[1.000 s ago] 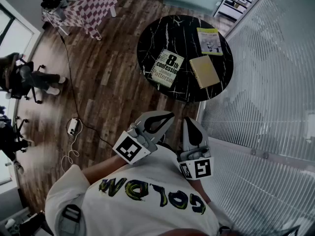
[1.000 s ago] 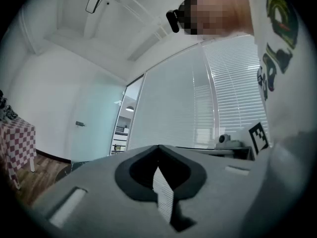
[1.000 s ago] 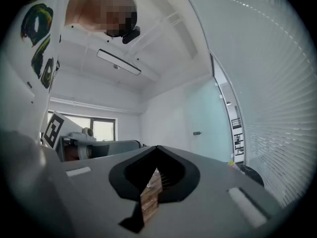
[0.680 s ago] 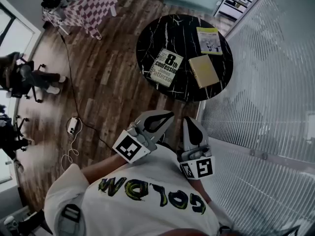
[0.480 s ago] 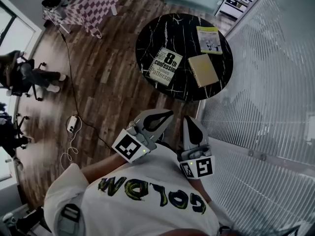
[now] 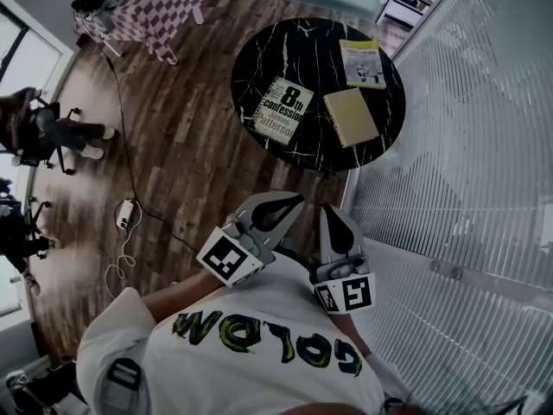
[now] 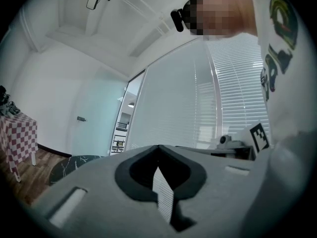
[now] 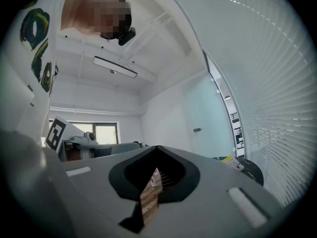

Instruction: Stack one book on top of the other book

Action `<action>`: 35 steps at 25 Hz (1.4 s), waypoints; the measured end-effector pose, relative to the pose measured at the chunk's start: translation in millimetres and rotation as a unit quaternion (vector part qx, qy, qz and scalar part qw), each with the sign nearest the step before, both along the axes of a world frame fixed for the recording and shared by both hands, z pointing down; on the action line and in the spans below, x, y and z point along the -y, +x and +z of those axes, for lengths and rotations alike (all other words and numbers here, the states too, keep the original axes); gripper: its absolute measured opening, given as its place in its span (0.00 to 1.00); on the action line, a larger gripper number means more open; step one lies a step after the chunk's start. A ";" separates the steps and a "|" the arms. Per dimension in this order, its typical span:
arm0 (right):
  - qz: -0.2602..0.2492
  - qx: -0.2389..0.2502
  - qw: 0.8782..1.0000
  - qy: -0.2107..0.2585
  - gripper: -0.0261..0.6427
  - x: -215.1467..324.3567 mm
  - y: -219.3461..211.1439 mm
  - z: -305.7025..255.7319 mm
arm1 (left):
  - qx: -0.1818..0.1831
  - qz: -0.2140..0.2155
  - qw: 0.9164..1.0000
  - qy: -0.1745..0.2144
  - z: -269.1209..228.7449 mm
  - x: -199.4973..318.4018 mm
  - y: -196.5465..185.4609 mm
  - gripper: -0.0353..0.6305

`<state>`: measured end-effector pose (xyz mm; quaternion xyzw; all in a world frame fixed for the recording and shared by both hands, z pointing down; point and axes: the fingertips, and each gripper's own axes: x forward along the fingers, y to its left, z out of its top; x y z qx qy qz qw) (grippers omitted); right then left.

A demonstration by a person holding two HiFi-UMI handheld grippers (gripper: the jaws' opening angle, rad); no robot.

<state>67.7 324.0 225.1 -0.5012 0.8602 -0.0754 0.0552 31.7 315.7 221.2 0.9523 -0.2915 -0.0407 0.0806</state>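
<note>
While their jaws are sitting pressed together and empty, the left gripper and right gripper are hovering at the chest of the person, well apart from the round black table. There the novel, the tan book to its right and the yellow-green book beyond are lying unstacked. The approach is just starting; next, reaching in and opening is looking necessary. Since a second ago, the table is sitting slightly further left.

White T-shirt, green-yellow lettering; grey left gripper, grey right gripper, black-and-white marker cubes
</note>
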 end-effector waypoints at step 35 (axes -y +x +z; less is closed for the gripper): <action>-0.012 -0.006 1.000 -0.027 0.04 167.0 -41.3 9.6 | -0.007 -0.018 1.000 -0.021 12.9 167.0 -46.8 0.06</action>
